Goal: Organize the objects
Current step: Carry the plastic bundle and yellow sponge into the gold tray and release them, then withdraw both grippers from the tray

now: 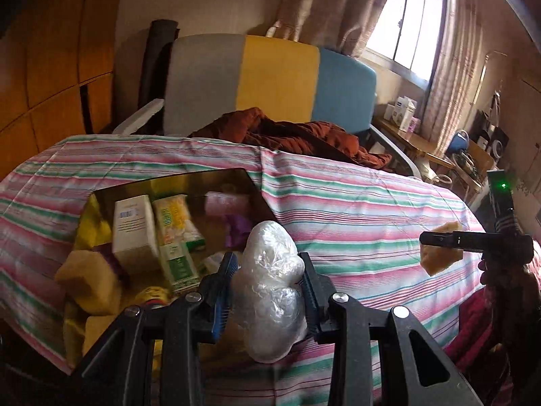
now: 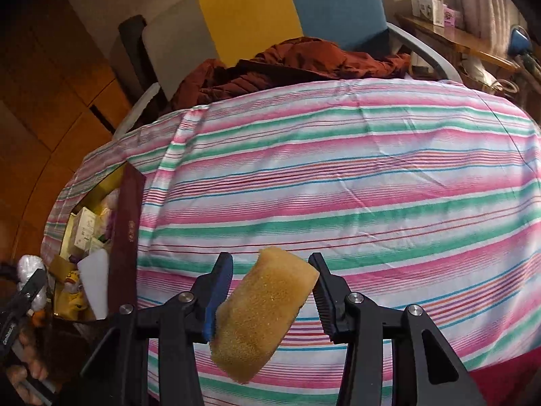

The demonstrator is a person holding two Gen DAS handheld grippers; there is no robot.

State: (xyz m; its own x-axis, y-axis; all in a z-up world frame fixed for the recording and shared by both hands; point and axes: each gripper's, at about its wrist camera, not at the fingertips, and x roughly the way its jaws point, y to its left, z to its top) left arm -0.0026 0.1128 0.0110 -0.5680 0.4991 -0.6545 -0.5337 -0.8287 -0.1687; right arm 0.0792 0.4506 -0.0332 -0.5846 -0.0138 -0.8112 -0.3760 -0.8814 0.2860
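Left wrist view takes in the striped cloth (image 1: 355, 203) first: it covers the whole work surface, rounding off at the far edge against a rust-brown jacket (image 1: 297, 135), and its right half lies bare and free for moving. At the near left sits the open box (image 1: 175, 177), walls dark outside and gold within (crowded with cartons and yellow sponges), its right wall bordering the bare cloth. The left gripper (image 1: 267, 284) is clamped tight on a plastic-wrapped bundle (image 1: 270, 287), just right of the box's near corner. The right gripper (image 2: 270, 284), over open cloth well right of the box, has a tan sponge (image 2: 260, 314) tilted between its jaws; the left pad presses it, while the right pad's contact cannot be told.
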